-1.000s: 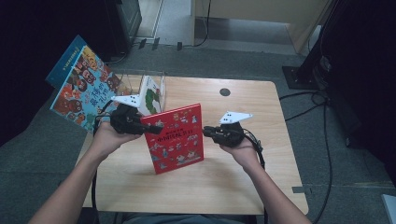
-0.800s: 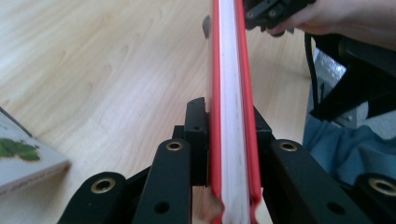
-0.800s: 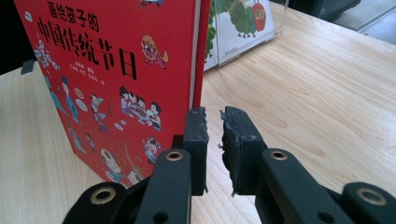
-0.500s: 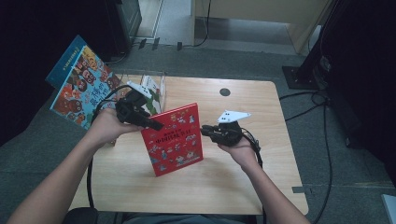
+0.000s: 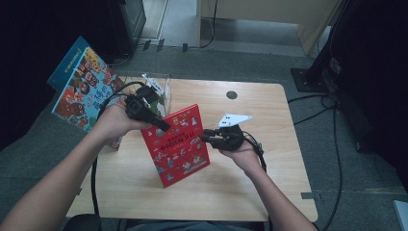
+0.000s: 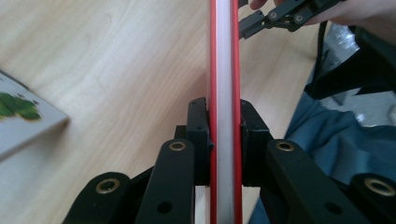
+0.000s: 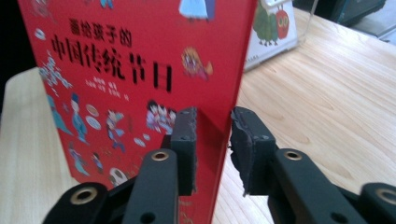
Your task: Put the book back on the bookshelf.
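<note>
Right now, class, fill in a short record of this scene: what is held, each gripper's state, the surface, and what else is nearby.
held: red book, standing upright on table
left gripper: shut on the book's edge
right gripper: open, jaws either side of the book's edge
nearby: clear stand; colourful book off the table's left

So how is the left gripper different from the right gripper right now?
The left gripper has its jaws shut tight on the red book's edge, near its top corner; the right gripper has its jaws open around the book's side edge, with a gap showing. In the high view the left gripper sits higher on the book than the right gripper. Both are black and hand-held.
</note>
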The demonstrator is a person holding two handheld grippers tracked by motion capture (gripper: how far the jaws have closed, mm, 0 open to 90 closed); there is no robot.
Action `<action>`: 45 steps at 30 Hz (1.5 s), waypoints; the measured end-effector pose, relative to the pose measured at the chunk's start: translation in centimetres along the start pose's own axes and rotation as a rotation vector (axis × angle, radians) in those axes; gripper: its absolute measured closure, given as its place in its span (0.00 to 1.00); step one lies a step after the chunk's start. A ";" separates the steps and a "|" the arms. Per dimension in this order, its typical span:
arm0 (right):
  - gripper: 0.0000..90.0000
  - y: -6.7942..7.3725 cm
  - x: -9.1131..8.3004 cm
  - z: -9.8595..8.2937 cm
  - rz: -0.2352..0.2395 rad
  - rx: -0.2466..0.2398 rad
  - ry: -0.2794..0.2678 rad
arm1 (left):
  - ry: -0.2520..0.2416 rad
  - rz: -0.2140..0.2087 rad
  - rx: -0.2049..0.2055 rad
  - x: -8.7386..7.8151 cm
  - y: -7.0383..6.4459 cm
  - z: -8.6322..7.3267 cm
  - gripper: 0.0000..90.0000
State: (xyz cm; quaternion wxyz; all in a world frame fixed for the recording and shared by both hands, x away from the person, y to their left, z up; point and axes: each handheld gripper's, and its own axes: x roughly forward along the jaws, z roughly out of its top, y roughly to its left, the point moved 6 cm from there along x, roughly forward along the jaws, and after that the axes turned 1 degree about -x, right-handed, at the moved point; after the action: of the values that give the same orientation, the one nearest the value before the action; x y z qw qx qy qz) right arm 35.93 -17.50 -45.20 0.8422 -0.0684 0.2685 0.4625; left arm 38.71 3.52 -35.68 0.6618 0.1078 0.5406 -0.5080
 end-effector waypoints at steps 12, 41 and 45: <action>0.64 -1.6 -0.3 -3.2 -0.065 0.013 0.074 | -0.008 0.024 -0.060 -2.4 0.4 0.3 0.89; 0.52 -4.8 1.3 -10.2 -0.232 0.089 0.157 | -0.088 0.092 -0.255 -8.7 4.1 -5.2 0.89; 0.51 -4.8 1.5 -10.8 -0.240 0.068 0.185 | -0.105 0.106 -0.288 -9.7 4.8 -6.1 0.89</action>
State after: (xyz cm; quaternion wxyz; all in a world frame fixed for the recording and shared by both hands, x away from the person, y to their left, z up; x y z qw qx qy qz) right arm 36.33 -22.99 -55.77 0.8649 -0.1137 0.3504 0.3410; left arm 39.73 15.36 -32.04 0.7237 0.0134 0.5660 -0.3946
